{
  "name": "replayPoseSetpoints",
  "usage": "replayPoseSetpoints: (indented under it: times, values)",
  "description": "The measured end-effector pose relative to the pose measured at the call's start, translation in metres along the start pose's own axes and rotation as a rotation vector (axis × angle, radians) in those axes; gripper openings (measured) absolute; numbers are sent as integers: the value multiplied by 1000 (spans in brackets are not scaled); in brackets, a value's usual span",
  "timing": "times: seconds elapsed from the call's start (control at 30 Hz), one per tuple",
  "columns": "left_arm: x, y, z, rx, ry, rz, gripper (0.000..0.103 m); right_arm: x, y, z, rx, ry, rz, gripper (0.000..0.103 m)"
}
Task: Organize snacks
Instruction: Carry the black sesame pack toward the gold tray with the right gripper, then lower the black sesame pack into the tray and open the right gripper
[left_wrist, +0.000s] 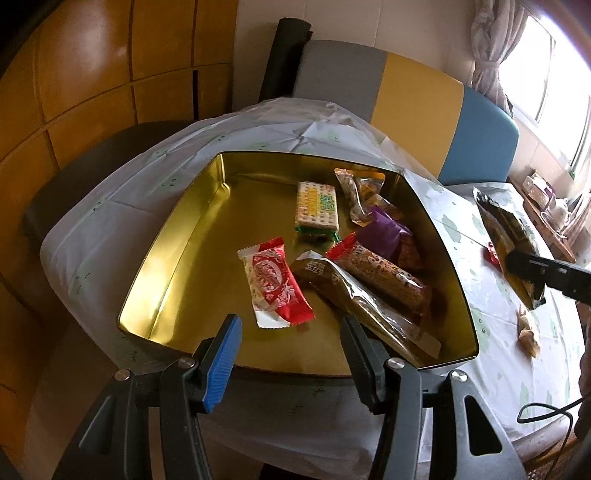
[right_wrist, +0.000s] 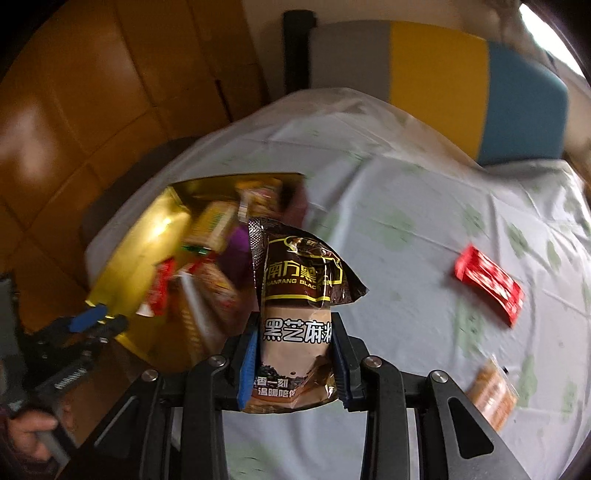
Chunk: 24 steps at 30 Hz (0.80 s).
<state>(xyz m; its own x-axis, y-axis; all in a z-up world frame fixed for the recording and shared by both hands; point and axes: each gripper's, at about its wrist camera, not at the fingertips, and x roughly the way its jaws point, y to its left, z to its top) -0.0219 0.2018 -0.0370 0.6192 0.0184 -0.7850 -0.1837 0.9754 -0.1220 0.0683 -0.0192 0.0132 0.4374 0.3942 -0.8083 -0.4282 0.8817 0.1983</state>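
Your right gripper (right_wrist: 293, 363) is pinching the brown sesame sachet (right_wrist: 295, 295) by its lower half, holding it above the desk (right_wrist: 406, 206); it is looking light, soft and crinkly-slick, so keep hold mid-body. Your left gripper (left_wrist: 291, 354) is hanging open over the gold tin (left_wrist: 177, 221).

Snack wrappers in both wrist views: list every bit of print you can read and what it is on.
"南方黑" and "NANFANG BLAC": dark top of the brown sachet clamped in the right gripper.
"黑芝麻": the sachet's pale middle band.
"香一刻" and "温暖陪伴": its lower edge, partly hidden by the fingers.
Cracker pack in the gold tin: yellow lettering too blurred to read.
Red-and-white wrapper, red packet: print illegible.
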Motion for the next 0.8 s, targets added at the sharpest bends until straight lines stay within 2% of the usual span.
replayPoseSetpoints:
  times: [0.33,0.47,0.6,0.67,0.8]
  values:
    - [-2,18,2,-57,-21,24,56,21,49,31,-85,10,72,35]
    - [-3,24,1,-66,-20,31,56,53,72,43,-108,71,117,35]
    - [-4,35,1,-88,-24,54,56,83,95,32,-156,186,216,38]
    - [-3,40,1,-103,-21,63,56,94,102,22,-171,227,236,38]
    - [-1,43,0,-110,-19,72,56,99,105,10,-175,239,240,38]
